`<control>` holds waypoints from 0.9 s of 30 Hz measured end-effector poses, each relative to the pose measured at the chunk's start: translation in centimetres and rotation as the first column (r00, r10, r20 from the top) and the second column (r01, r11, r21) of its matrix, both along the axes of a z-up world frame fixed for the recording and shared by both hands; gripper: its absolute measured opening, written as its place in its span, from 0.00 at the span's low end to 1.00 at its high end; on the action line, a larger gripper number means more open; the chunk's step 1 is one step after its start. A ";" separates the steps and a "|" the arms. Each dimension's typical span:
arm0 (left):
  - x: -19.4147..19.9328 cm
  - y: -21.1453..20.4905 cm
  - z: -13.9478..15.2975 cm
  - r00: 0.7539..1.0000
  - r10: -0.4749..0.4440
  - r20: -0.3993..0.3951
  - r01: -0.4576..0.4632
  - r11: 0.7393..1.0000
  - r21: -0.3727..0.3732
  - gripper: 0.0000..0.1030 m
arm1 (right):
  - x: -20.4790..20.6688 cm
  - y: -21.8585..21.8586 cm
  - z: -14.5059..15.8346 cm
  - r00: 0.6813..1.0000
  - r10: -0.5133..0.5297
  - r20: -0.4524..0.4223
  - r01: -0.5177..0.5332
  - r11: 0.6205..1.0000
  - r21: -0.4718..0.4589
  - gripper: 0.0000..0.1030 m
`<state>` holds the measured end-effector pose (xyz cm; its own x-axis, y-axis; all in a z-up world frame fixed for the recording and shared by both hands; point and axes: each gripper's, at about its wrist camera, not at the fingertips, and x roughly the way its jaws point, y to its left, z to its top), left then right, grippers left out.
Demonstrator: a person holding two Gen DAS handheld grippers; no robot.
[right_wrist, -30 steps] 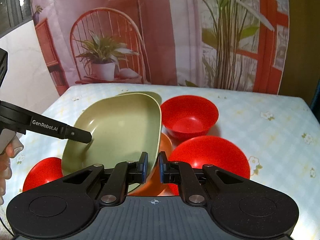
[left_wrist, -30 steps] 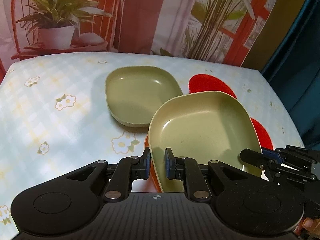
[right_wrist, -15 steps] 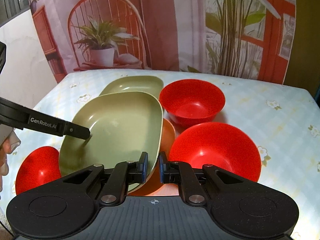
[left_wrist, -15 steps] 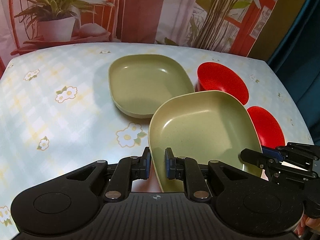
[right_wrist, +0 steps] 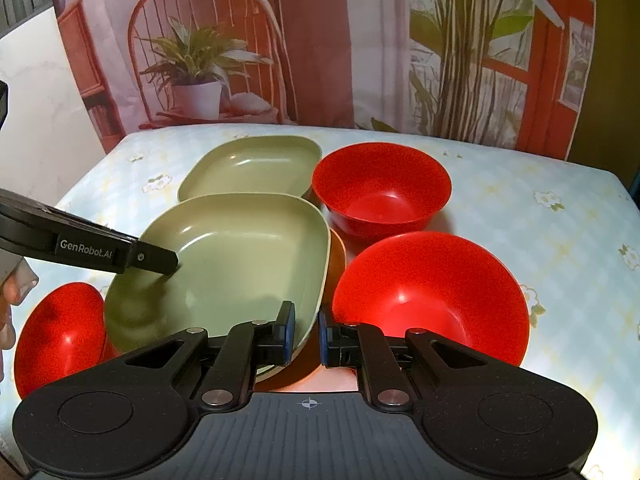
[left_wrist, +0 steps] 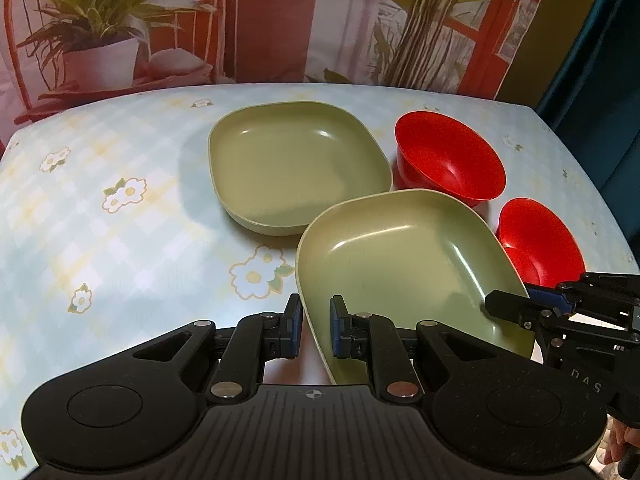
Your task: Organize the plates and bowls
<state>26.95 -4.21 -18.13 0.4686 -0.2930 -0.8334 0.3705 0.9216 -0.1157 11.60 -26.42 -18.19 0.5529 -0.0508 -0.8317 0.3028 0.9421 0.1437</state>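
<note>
Both grippers hold one green square plate (left_wrist: 400, 264) by opposite rims. My left gripper (left_wrist: 314, 330) is shut on its left rim, and my right gripper (right_wrist: 306, 334) is shut on its right rim. From the right wrist view the held plate (right_wrist: 232, 264) sits slightly tilted over an orange plate (right_wrist: 338, 252), and the left gripper (right_wrist: 172, 264) reaches in from the left. The right gripper (left_wrist: 496, 306) shows at the plate's far side in the left wrist view. A second green plate (left_wrist: 296, 168) lies flat on the table just beyond.
Two red bowls (right_wrist: 380, 188) (right_wrist: 432, 292) stand upright right of the plates, and a third red bowl (right_wrist: 56, 332) sits at the near left. The floral tablecloth (left_wrist: 120, 220) is bare on the left. A printed backdrop hangs behind the table.
Both grippers keep their hold on the green plate. The far green plate and the red bowls now sit lower in both views and show more fully behind the held plate.
</note>
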 end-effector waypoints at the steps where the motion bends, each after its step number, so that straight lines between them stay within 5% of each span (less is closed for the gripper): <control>1: 0.0 -0.1 0.0 1.000 0.000 0.002 0.000 1.000 0.002 0.15 | 0.0 0.0 -0.1 1.000 0.002 -0.003 -0.002 1.000 -0.002 0.11; 17: -0.3 0.0 0.4 0.999 -0.003 0.052 0.002 1.000 0.028 0.16 | -0.4 0.8 0.2 1.000 -0.002 0.017 0.003 0.997 -0.083 0.11; 27: -0.6 0.0 0.9 0.997 0.006 0.078 -0.008 1.000 0.026 0.24 | 0.0 1.0 0.6 1.000 0.014 0.007 -0.013 0.994 -0.107 0.22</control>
<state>26.30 -4.19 -17.26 0.5341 -0.2678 -0.8019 0.3711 0.9265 -0.0623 11.64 -25.42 -17.64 0.5607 -0.1317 -0.8174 0.2896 0.9561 0.0446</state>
